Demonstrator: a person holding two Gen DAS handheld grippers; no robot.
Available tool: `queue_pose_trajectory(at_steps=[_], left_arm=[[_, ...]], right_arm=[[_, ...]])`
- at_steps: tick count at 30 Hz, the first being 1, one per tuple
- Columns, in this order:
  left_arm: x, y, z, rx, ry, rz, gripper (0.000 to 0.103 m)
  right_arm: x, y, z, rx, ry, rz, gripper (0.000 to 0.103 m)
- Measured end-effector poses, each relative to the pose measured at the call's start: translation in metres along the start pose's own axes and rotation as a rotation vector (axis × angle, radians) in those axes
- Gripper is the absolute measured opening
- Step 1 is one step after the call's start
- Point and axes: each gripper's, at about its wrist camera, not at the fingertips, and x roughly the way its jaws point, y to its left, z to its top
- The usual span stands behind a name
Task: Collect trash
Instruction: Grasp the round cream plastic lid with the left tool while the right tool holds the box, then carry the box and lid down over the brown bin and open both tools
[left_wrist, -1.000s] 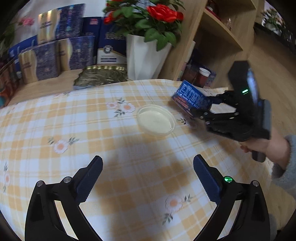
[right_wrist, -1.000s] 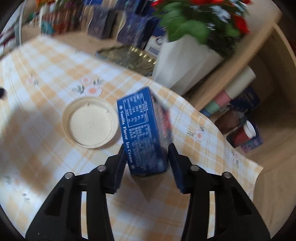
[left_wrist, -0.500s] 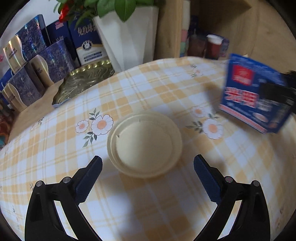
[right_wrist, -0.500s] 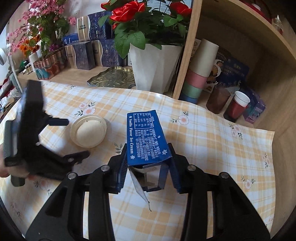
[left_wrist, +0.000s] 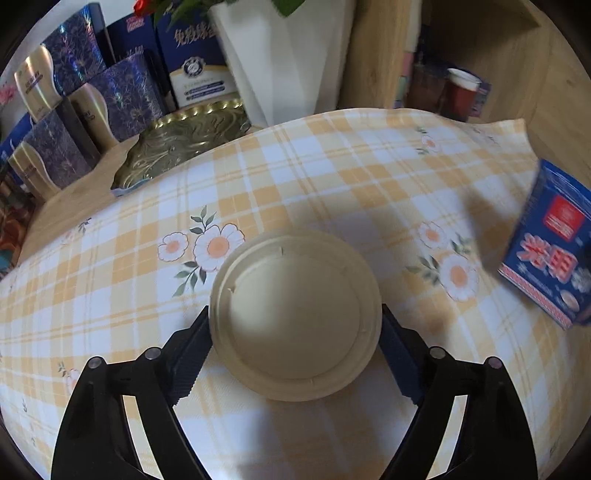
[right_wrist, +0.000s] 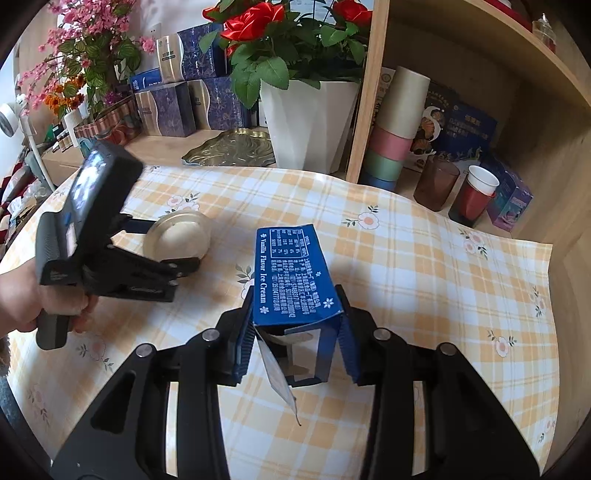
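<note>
The right gripper (right_wrist: 295, 341) already grips the blue ice cream box (right_wrist: 295, 280) above the desk (right_wrist: 424, 280). The left gripper (left_wrist: 295, 347) is closing its fingers around the cream lid (left_wrist: 295, 314), which looks still on the desk. No bin shows; both pieces remain to drop.

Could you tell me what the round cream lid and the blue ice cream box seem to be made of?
Round cream lid: probably moulded paper pulp or matte plastic; it looks dull, with stepped rings and small notches. Blue ice cream box: printed cardboard with a slight sheen; it has crisp folded edges, an open end and a loose torn flap.
</note>
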Motion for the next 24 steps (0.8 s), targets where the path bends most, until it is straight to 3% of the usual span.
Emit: queue_pose_trajectory(at_steps=[6, 13, 20, 24], left_arm=[[-0.052, 0.001, -0.026, 0.006, -0.057, -0.039, 0.082], [-0.129, 0.006, -0.084, -0.106, -0.104, -0.135, 0.082], [-0.222, 0.004, -0.151, -0.142, -0.176, -0.155, 0.082], [-0.27, -0.008, -0.191, -0.104, -0.21, -0.118, 0.083]], right_arm=[[-0.022, 0.006, -0.006, 0.037, -0.021, 0.014, 0.041], [-0.071, 0.029, -0.026, 0.071, -0.047, 0.034, 0.041], [-0.129, 0.062, -0.055, 0.099, -0.073, 0.057, 0.041], [-0.167, 0.085, -0.076, 0.096, -0.095, 0.074, 0.041]])
